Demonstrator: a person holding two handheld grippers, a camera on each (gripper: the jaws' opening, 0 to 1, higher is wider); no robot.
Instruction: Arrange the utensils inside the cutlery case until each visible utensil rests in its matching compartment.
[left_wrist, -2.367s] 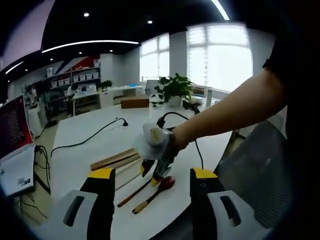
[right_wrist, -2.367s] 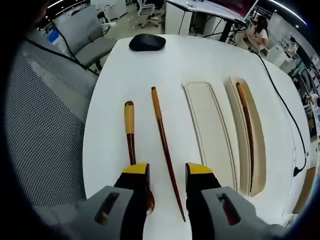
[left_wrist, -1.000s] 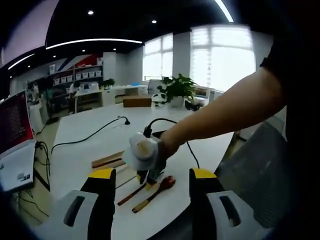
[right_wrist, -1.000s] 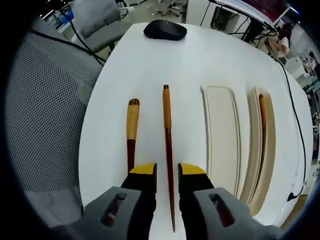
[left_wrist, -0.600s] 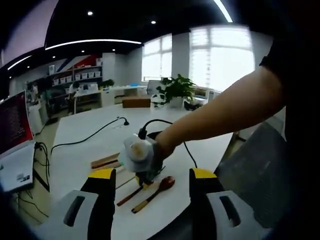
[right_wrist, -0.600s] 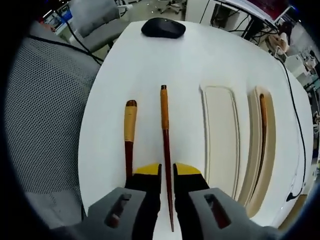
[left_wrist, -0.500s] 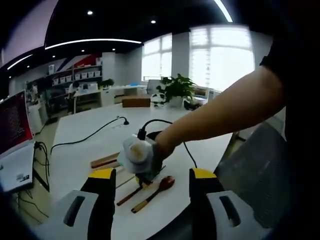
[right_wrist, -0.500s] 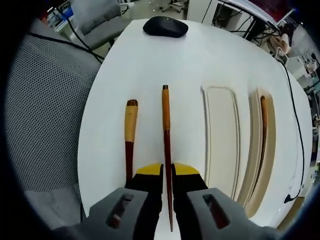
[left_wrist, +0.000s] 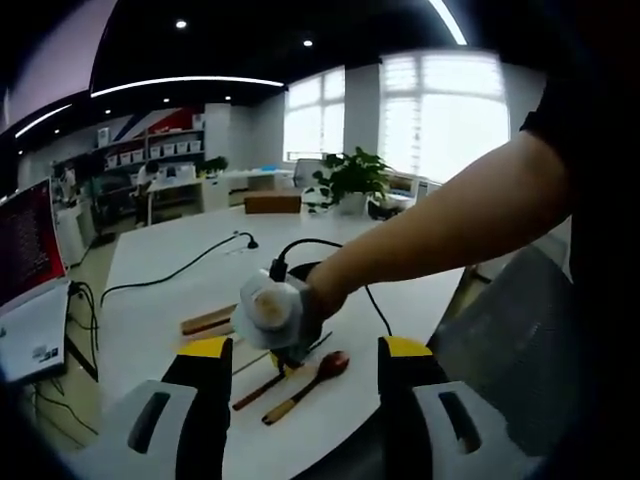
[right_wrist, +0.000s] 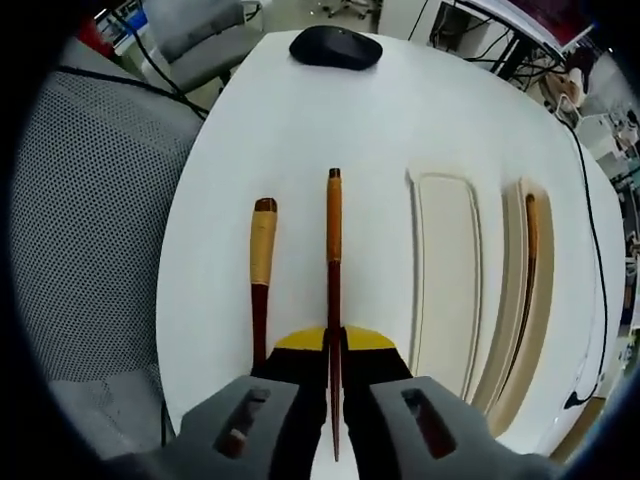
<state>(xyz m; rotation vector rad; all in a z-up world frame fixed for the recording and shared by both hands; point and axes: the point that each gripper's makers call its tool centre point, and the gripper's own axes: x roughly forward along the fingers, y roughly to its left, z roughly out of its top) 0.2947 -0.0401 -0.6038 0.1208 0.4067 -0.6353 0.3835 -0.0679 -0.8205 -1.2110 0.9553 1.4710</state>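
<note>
right claw (right_wrist: 333, 345) pinches chopstick (right_wrist: 333, 260), spoon (right_wrist: 261, 275) just beside.

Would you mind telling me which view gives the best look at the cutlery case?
The right gripper view: it looks down on the cutlery case, showing its two long compartments, one bare, one holding a chopstick. In the left gripper view, the case is only a low strip seen edge-on, mostly hidden behind the right tool.

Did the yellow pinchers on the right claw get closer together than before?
Yes. The right claw closed inward onto the long reddish-brown wooden chopstick, which lies beside the cream cutlery case.
</note>
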